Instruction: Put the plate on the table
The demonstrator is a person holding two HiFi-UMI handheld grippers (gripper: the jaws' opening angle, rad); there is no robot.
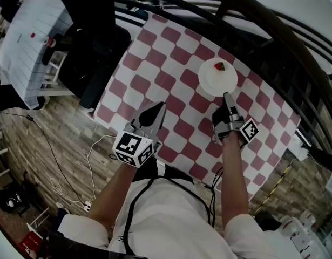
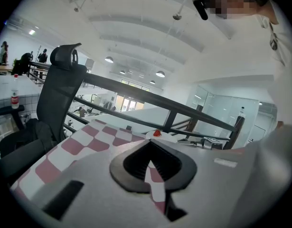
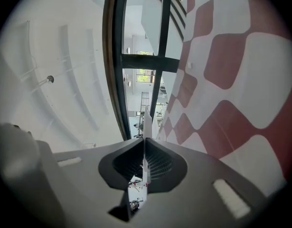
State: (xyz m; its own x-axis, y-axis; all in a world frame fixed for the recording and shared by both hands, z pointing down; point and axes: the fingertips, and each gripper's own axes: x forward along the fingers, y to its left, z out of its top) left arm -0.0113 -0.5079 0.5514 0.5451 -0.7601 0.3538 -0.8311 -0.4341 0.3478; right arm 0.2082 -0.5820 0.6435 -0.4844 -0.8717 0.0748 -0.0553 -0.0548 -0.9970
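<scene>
A small white plate [image 1: 214, 80] with a red strawberry [image 1: 220, 66] on it is over the red and white checked tablecloth [image 1: 166, 74], at the table's far right. My right gripper [image 1: 227, 97] is shut on the plate's near rim. In the right gripper view the rim shows edge-on as a thin white strip [image 3: 144, 127] between the jaws. Whether the plate rests on the cloth I cannot tell. My left gripper [image 1: 159, 108] is shut with nothing in it, over the cloth to the left of the plate. From the left gripper view the plate [image 2: 161, 137] and strawberry [image 2: 156, 133] lie just past the tips.
A black office chair [image 1: 95, 53] stands at the table's left side. Black railings [image 1: 236, 15] curve along the far side. A white cable [image 1: 93, 158] lies on the wooden floor near the front left corner. The person's body is against the near table edge [image 1: 182, 169].
</scene>
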